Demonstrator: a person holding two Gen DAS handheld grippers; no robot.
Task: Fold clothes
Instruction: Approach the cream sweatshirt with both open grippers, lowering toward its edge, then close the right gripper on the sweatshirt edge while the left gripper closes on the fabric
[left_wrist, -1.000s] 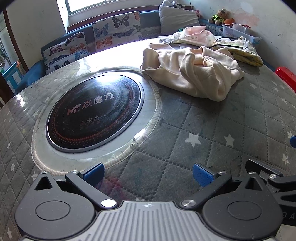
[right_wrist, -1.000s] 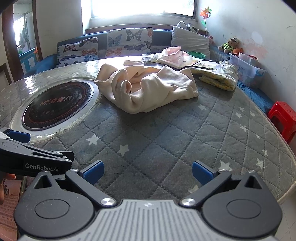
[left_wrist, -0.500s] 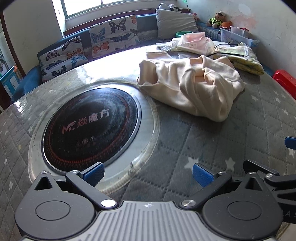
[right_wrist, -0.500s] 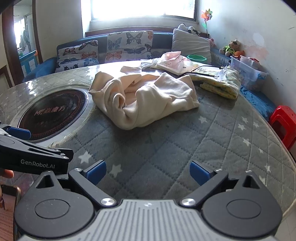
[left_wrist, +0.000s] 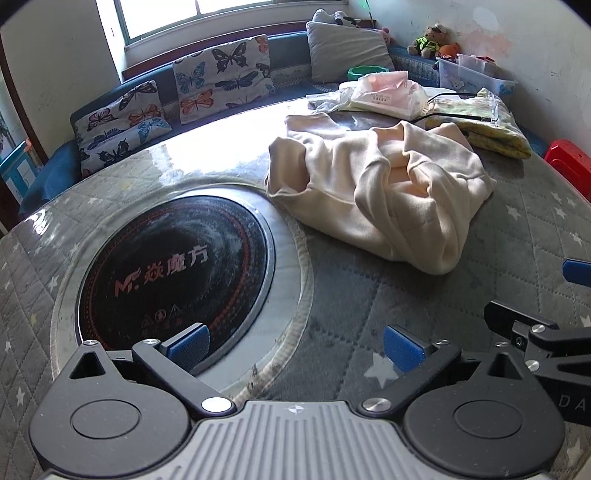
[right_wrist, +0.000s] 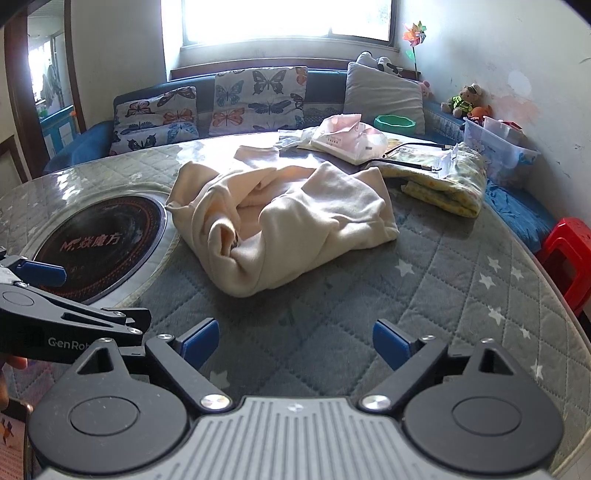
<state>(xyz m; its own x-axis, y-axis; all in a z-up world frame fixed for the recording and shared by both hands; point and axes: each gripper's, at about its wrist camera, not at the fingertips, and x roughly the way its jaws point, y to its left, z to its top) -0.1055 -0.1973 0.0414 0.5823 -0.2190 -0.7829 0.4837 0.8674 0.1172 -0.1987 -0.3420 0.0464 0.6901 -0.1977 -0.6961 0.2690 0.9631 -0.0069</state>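
Observation:
A crumpled cream garment (left_wrist: 376, 192) lies in a heap on the round table, right of the black cooktop; it also shows in the right wrist view (right_wrist: 280, 218). My left gripper (left_wrist: 295, 345) is open and empty, low over the table's near side, short of the garment. My right gripper (right_wrist: 295, 341) is open and empty, over the quilted cover in front of the garment. Each gripper shows at the edge of the other's view.
A black round cooktop (left_wrist: 173, 269) is set in the table. A pink-and-white packet (right_wrist: 347, 138), a cable and a folded yellow blanket (right_wrist: 443, 177) lie at the back. A red stool (right_wrist: 569, 254) stands to the right. A sofa with butterfly cushions (right_wrist: 258, 99) runs behind.
Both grippers have moved forward toward the garment and tilted up a little; the garment looks nearer. Both stay open and empty.

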